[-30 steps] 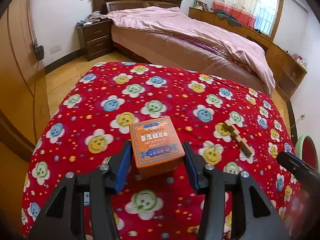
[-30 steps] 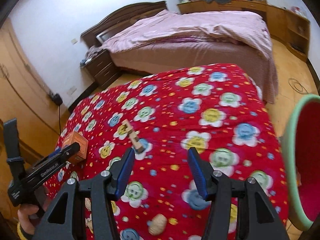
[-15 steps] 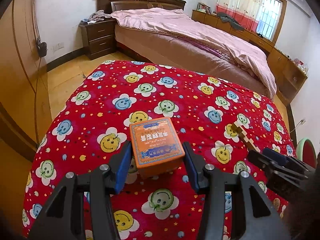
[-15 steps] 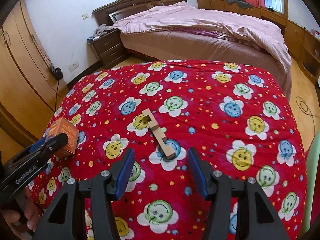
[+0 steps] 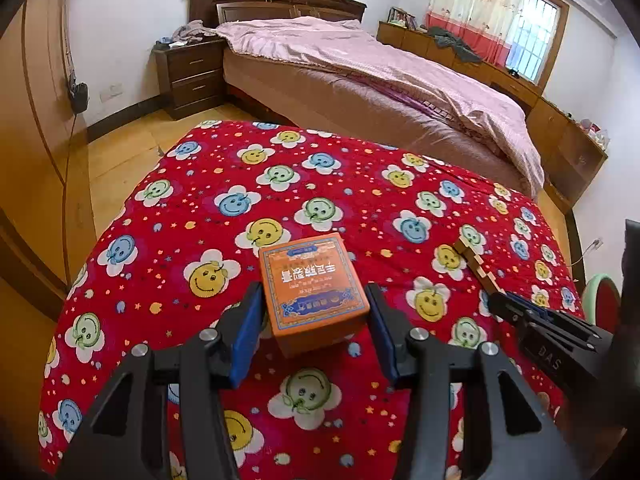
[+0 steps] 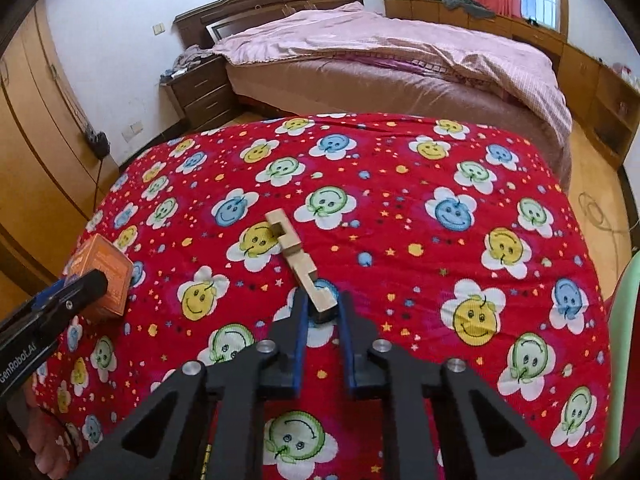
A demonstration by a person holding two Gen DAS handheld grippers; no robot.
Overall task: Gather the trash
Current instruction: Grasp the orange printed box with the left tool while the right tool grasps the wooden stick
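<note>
From the left wrist view, my left gripper (image 5: 314,326) sits half open around the small orange cardboard box with blue-bordered print (image 5: 313,286), just as it did a second ago. The blue pads flank its sides, though I cannot tell whether they actually press on it. The box rests on the surface under the red smiley-flower cloth (image 5: 224,184). At the right edge, my right gripper has slid further into view, its tip against the near end of the pale notched wooden stick (image 5: 476,266).

From the right wrist view, the change is plain: my right gripper (image 6: 323,312), wide apart half a second ago, is closing, and its pads now meet the sides of the stick's near end (image 6: 298,258), which lies between them; the rest of the stick lies flat on the cloth (pointing away from me). I judge this piece of trash nearly secured, ready to lift toward the green-rimmed red bin (image 6: 624,320) at the right edge.
</note>
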